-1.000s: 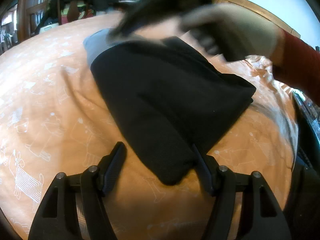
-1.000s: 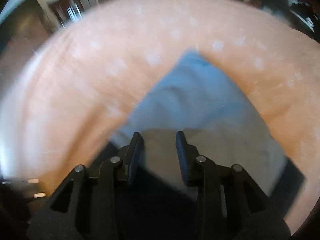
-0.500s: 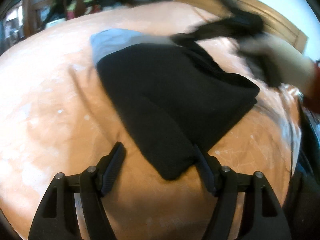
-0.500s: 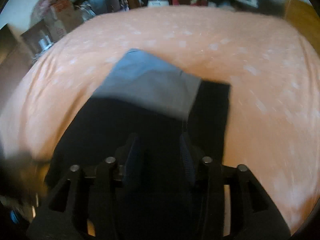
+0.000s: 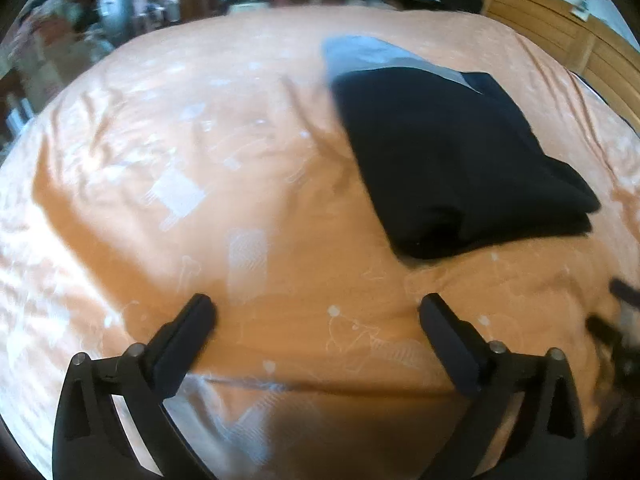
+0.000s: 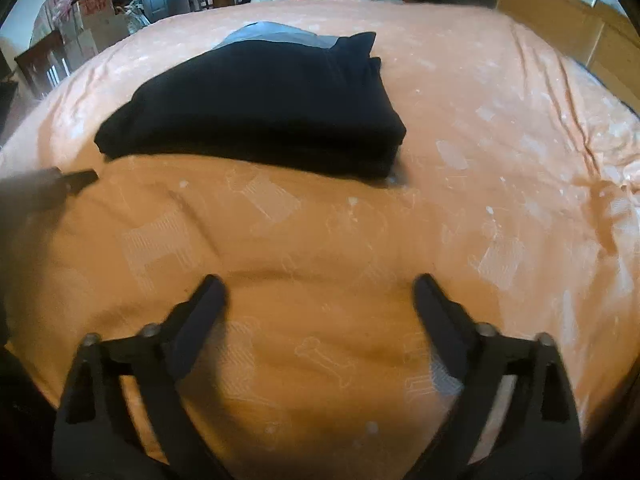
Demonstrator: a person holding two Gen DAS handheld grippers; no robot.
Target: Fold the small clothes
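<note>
Black knit cloth, folded into a thick rectangular bundle [image 6: 256, 108], lies on the orange bed sheet [image 6: 320, 248], toward the far side of the bed, with a pale blue-grey garment [image 6: 272, 36] showing from under its far edge. In the left wrist view the same bundle [image 5: 452, 160] sits far and to the right of me, well apart from both sets of jaws.

My left gripper [image 5: 316, 320] is spread wide with nothing in it, over bare sheet. My right gripper [image 6: 320, 296] is likewise splayed and empty, on the near side of the bundle.

I judge the bundle soft and light, floppy rather than stiff. Its stacked layers look ready to slide over one another or sag open if lifted from a single point. The knit should give decent grip, not slippery, and nothing about it is fragile. The best hold seems to be the near folded edge, where the layers meet in a rounded lip, pinching all layers together. Taking both near corners at once would keep the fold from spilling. The sheet beneath is wrinkled and loose, so I risk catching it too.
</note>
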